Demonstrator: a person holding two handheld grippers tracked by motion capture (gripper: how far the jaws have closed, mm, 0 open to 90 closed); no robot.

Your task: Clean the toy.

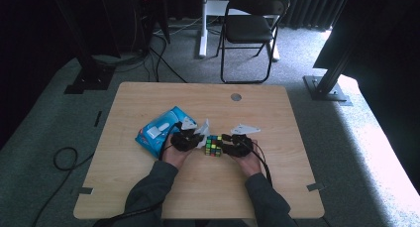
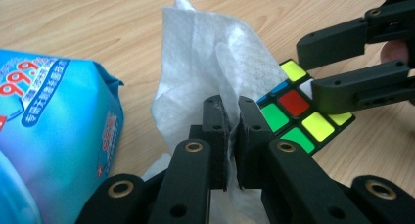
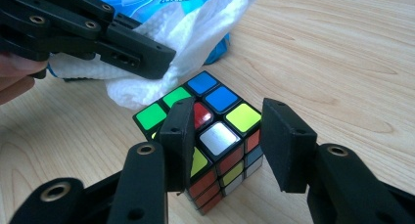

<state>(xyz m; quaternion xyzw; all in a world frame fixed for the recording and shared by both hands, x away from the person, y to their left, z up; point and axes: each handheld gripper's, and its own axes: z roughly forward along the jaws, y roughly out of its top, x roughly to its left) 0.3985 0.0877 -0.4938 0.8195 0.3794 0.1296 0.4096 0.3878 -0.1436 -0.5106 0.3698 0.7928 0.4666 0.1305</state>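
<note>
We see the left claw (image 2: 234, 131) clamped narrow on a crumpled white wet wipe (image 2: 215, 62), which rises at twelve o'clock above its jaws. The scrambled, multicoloured puzzle cube (image 3: 210, 131) sits on the light wooden tabletop (image 1: 277, 177), at three o'clock of the wipe and just beside it. Our right claw (image 3: 230, 136) straddles the cube, one jaw against its left side, the other apart at three o'clock. A blue plastic wipes pack (image 1: 161, 130) lies at nine o'clock of the left claw.

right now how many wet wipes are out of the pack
1: the wet wipe pinched in the left gripper, beside the cube. More may be inside the blue pack.
</note>
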